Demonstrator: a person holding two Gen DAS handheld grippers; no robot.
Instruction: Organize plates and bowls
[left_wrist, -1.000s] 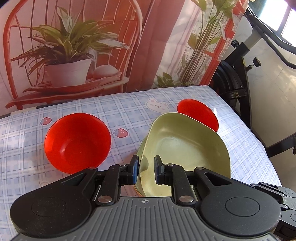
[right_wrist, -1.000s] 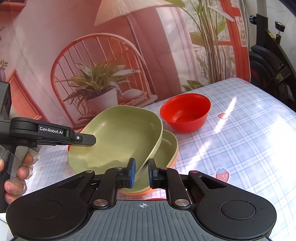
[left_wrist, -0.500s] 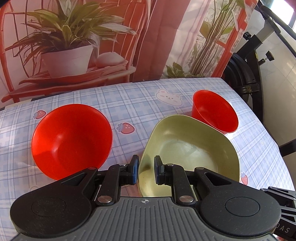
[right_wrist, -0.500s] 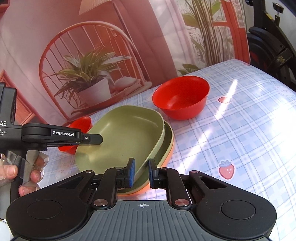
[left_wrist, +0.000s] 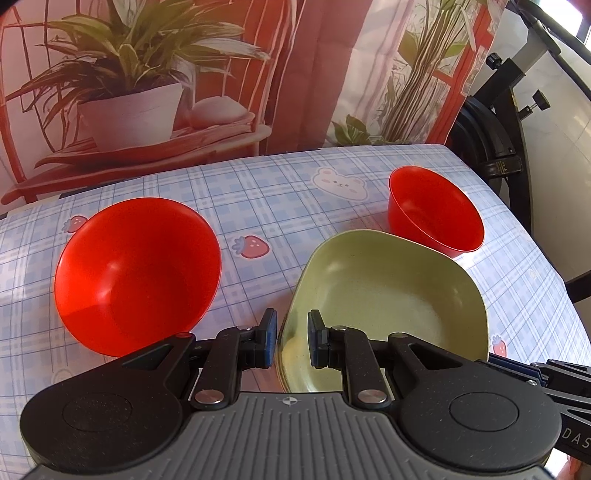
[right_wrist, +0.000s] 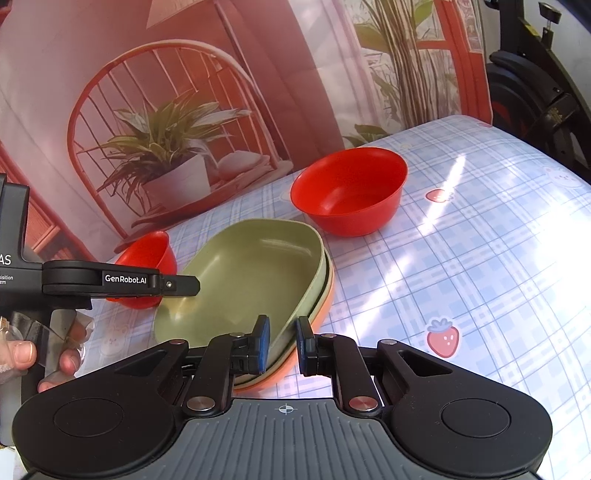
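Claws both clamp the green plate's (right_wrist: 251, 273) rim: left claw (left_wrist: 291, 338), right claw (right_wrist: 281, 343), over 2 stacked plates.

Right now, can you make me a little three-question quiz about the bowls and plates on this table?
1. How many red bowls are on the table?
2. True or false: the top green plate sits nested in a stack of plates.
3. Which holds the green plate's rim: A) only the left hand-held gripper, B) only the right hand-held gripper, C) both?

Key: 1. Two, a bigger one and a smaller one. 2. True. 3. C.
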